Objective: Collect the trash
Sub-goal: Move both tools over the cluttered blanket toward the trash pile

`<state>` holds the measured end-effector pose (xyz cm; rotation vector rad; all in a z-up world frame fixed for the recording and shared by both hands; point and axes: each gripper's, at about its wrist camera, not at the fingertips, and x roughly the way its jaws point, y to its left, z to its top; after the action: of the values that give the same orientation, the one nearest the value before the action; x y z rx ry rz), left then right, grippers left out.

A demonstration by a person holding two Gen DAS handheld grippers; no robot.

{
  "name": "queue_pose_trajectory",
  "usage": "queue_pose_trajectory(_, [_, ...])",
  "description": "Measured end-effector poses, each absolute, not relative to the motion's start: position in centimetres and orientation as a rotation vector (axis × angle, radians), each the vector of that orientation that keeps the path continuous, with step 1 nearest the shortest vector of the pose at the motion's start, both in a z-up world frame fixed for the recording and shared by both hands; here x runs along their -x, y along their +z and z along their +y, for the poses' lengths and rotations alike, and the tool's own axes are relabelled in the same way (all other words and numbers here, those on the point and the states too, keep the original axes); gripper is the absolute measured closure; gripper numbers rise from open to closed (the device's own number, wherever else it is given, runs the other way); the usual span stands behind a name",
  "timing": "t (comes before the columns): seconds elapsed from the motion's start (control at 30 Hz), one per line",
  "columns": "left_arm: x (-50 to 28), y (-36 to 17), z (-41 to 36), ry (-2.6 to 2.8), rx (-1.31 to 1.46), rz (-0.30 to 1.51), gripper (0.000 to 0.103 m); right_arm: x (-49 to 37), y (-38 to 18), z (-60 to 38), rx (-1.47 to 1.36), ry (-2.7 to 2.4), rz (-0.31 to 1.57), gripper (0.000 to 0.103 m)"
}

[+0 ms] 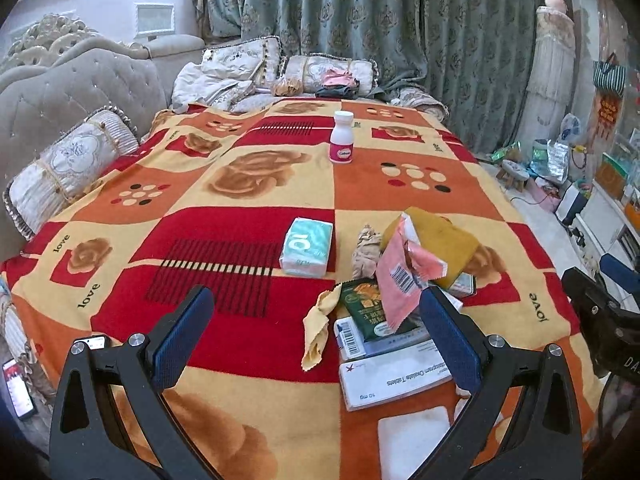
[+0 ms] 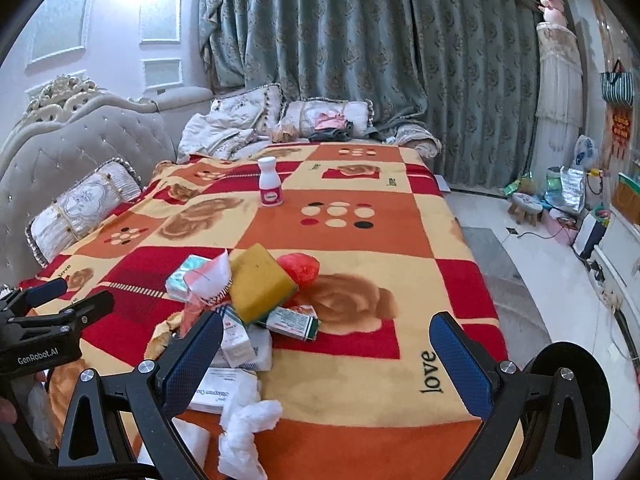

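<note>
**Both grippers released above a trash heap on the blanket**

The left gripper (image 1: 316, 320) is spread wide over the patterned blanket (image 1: 240, 184), nothing between its blue pads. The trash sits at lower centre-right of the left wrist view: a pink wrapper (image 1: 400, 276) with a barcode lies over a dark green packet (image 1: 366, 312), which rests on a white medicine box (image 1: 394, 380). A yellow sponge (image 1: 444, 244) lies just behind the wrapper, a crumpled tan paper (image 1: 366, 250) is beside it, and a yellow cloth scrap (image 1: 316, 332) lies left of the boxes. A teal tissue pack (image 1: 307, 246) lies apart, left of the heap. A white pill bottle (image 1: 342, 138) stands upright, well apart toward the top centre.

The right gripper (image 2: 326, 356) is likewise released and holds nothing. In its view the sponge (image 2: 260, 284) leans on a green-edged carton (image 2: 294, 322); a red object (image 2: 300, 268) touches the sponge's right side, and crumpled white tissue (image 2: 248, 424) lies at bottom centre.
</note>
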<state>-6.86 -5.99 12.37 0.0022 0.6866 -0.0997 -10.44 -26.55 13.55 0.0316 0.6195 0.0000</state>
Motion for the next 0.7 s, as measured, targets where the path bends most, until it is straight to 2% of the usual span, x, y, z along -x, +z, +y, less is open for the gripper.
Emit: queue_pose_trajectory(0.7, [6.99, 12.92, -6.09, -0.1, 0.016, 0.672, 0.001, 10.37, 14.07, -25.86, -0.029, 0.012, 0.599, 0.0])
